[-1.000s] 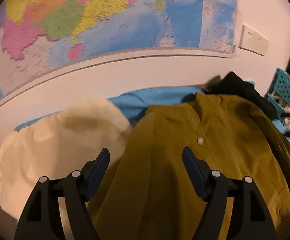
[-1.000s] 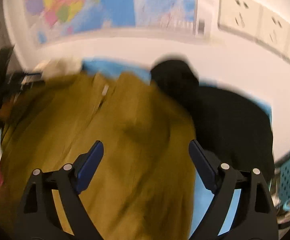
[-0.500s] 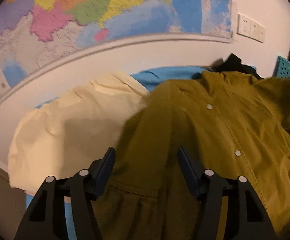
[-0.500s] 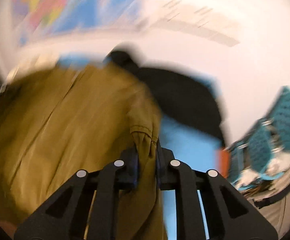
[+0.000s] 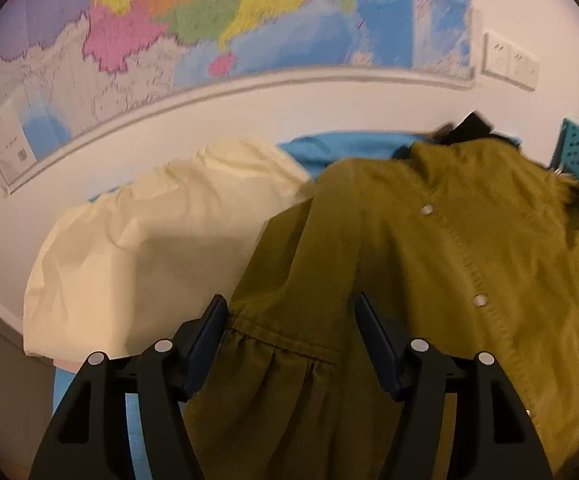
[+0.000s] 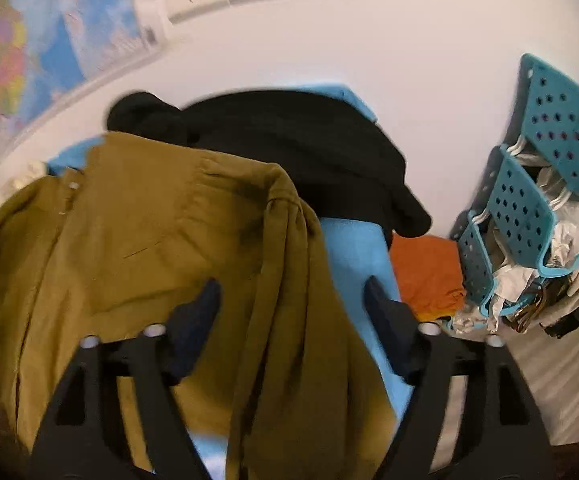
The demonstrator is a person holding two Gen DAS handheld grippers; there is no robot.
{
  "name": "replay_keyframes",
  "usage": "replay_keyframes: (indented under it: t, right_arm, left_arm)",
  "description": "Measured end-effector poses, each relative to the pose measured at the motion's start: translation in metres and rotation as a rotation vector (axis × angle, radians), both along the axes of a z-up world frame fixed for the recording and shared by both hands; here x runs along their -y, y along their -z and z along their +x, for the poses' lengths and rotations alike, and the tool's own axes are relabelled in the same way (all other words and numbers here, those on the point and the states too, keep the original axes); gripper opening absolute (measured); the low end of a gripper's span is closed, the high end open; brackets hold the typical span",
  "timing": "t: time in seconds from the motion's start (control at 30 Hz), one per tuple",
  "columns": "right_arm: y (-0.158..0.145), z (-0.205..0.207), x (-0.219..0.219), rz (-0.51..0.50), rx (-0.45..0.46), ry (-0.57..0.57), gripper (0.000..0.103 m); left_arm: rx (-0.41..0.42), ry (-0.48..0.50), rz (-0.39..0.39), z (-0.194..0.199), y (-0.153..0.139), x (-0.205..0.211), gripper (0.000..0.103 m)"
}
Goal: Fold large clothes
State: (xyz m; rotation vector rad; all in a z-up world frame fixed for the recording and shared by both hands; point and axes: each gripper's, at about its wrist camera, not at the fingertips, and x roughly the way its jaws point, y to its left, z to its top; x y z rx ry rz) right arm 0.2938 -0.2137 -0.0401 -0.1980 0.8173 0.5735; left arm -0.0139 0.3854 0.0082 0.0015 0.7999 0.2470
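Olive shirt [image 5: 429,264] spread button-side up on blue bench [image 6: 353,256], overlapping cream cloth [image 5: 149,248]; left gripper [image 5: 289,320] released over sleeve cuff, poised to pinch; right gripper [image 6: 293,300] released, straddling folded-in sleeve [image 6: 289,280].

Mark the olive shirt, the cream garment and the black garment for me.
olive shirt [image 5: 429,264]: left wrist view, on its buttoned front.
cream garment [image 5: 161,236]: left wrist view, on its middle.
black garment [image 6: 297,136]: right wrist view, on its top surface.

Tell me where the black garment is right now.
In the right wrist view the black garment lies at the back against the wall, behind the olive shirt and left of the teal baskets.
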Motion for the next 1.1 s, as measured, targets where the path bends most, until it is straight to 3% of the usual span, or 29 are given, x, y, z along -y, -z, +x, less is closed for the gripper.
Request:
replay_keyframes:
  t: [0.07, 0.1, 0.13, 0.2, 0.27, 0.3, 0.33, 0.37, 0.53, 0.67, 0.73, 0.87, 1.0, 1.1]
  right_arm:
    - [-0.003, -0.020, 0.013, 0.025, -0.006, -0.043, 0.089]
    - [0.003, -0.032, 0.018, 0.017, -0.027, -0.064, 0.089]
    - [0.003, -0.031, 0.020, -0.006, -0.037, -0.071, 0.088]
    - [0.017, -0.044, 0.024, -0.070, -0.053, -0.078, 0.077]
    - [0.024, -0.049, 0.024, -0.112, -0.054, -0.072, 0.037]
    - [0.024, -0.051, 0.025, -0.108, -0.064, -0.076, 0.027]
    - [0.018, -0.052, 0.027, -0.078, -0.073, -0.087, 0.010]
    - [0.010, -0.053, 0.029, -0.040, -0.087, -0.102, 0.008]
    - [-0.064, -0.070, 0.013, 0.071, -0.083, -0.256, 0.006]
    - [-0.123, -0.095, -0.032, 0.131, -0.056, -0.439, 0.006]
    - [-0.138, -0.104, -0.061, 0.150, -0.044, -0.526, 0.006]
    - [-0.136, -0.110, -0.132, 0.212, -0.091, -0.671, 0.006]
    - [-0.098, -0.102, -0.212, 0.239, -0.211, -0.756, 0.006]
    - [-0.063, -0.088, -0.265, 0.251, -0.298, -0.754, 0.006]
  left_arm:
    - [0.039, 0.031, -0.011, -0.004, -0.006, 0.011, 0.068]
    - [0.051, 0.049, -0.015, -0.005, -0.008, 0.017, 0.068]
    - [0.059, 0.069, -0.017, -0.004, -0.010, 0.025, 0.068]
    - [0.069, 0.114, -0.023, -0.002, -0.010, 0.040, 0.068]
    - [0.073, 0.172, -0.030, 0.001, -0.010, 0.056, 0.068]
    - [0.074, 0.193, -0.028, 0.003, -0.009, 0.063, 0.069]
    - [0.072, 0.214, -0.029, 0.005, -0.008, 0.071, 0.069]
    - [0.065, 0.241, -0.036, 0.010, -0.005, 0.080, 0.069]
    - [0.041, 0.319, -0.048, 0.018, 0.001, 0.102, 0.069]
    - [0.060, 0.373, -0.081, 0.016, -0.005, 0.109, 0.069]
    - [0.079, 0.396, -0.105, 0.014, -0.009, 0.109, 0.069]
    - [0.114, 0.437, -0.187, 0.006, -0.020, 0.103, 0.070]
    - [0.160, 0.442, -0.220, -0.009, -0.030, 0.092, 0.072]
    - [0.167, 0.450, -0.242, -0.017, -0.030, 0.085, 0.077]
